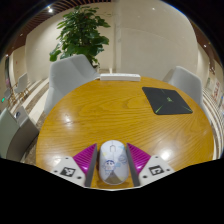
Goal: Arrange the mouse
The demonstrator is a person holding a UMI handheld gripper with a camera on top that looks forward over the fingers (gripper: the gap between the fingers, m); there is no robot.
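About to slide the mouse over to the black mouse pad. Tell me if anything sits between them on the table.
Nothing visible does. The mouse sits between the open gripper fingers, and only bare wooden table lies between it and the mouse pad ahead to the right.

Round wooden table [100, 105] with black mousepad [167, 100], mouse [111, 160]

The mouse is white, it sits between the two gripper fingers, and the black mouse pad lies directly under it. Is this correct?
Not quite. In the gripper view, the black mouse pad lies apart, beyond the fingers on the table. The white mouse does sit between the fingers of the gripper.
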